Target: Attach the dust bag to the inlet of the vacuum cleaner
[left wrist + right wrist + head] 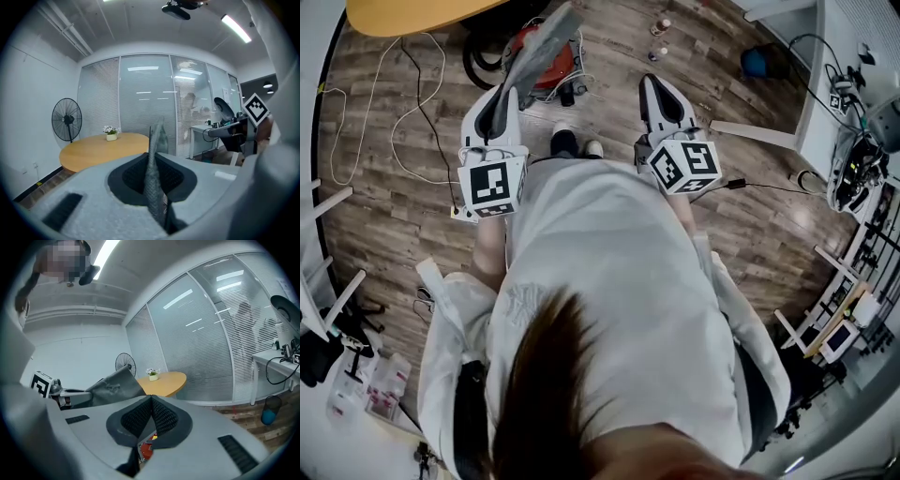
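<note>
open wood floor [412, 216] lies ahead of the person's shoes [567, 142], hemmed by clutter; in the head view a round bench [412, 14] edges in at 11 o'clock, a white bench [848, 66] loaded with gear runs down the 2 to 3 o'clock side, and loose cable [393, 131] loops over the boards at 9 o'clock; in the gripper views a glass wall with blinds [145, 103] closes the far side, and a fan [67, 119] stands at 9 o'clock of the round bench; the red vacuum [548, 56] sits on the floor at 12 o'clock, just beyond the left hand-held gripper [506, 94]; that gripper is clamped on the bag [539, 42], a limp grey cloth sheet rising out of the jaws, edge-on in its own view and a creased flap seen from the right; the bag overlaps the vacuum in the head view, and i cannot tell whether they touch; the right hand-held gripper [653, 84], at 1 o'clock, has its jaws pressed together on nothing.
</note>
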`<action>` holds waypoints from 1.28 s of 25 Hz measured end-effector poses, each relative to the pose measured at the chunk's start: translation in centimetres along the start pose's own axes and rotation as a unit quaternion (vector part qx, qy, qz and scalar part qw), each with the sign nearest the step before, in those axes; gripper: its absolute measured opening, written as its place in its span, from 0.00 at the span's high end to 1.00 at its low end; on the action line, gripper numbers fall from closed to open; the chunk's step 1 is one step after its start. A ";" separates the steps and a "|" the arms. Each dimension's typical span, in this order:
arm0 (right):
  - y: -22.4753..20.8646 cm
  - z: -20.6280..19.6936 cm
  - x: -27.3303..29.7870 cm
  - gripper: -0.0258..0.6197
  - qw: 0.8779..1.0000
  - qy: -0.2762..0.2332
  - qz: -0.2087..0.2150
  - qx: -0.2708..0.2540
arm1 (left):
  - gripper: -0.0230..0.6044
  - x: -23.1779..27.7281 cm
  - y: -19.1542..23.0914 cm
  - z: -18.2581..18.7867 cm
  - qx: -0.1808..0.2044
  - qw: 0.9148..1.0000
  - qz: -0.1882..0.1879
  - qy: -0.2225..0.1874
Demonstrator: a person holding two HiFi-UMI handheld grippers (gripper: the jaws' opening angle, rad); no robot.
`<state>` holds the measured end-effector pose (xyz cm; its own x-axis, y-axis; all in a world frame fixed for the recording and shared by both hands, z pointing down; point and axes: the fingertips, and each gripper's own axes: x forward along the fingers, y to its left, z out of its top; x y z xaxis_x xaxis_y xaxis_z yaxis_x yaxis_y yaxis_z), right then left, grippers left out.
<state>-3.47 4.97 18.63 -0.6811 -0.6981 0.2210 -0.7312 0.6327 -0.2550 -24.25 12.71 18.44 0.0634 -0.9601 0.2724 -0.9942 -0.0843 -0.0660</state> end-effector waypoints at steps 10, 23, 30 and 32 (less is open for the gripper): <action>0.0 -1.1 2.0 0.96 0.999 0.015 -0.033 0.005 | 0.90 1.9 1.0 -1.2 0.014 0.998 -0.052 0.021; 0.4 -0.3 3.9 0.96 1.000 0.013 -0.002 0.001 | 0.90 1.5 0.0 -1.9 0.016 0.997 -0.066 0.038; 0.6 0.1 5.0 0.96 0.999 0.015 0.047 -0.022 | 0.90 2.3 -1.4 -2.4 0.047 0.993 -0.094 0.060; 0.8 -0.1 5.3 0.96 0.997 0.021 0.065 -0.044 | 0.90 2.6 -2.0 -3.0 0.065 0.989 -0.108 0.071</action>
<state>-7.70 1.84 19.66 -0.7695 -0.5952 0.2315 -0.6364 0.7449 -0.2003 -22.32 11.18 22.17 0.2521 -0.8695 0.4248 -0.9386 -0.3265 -0.1113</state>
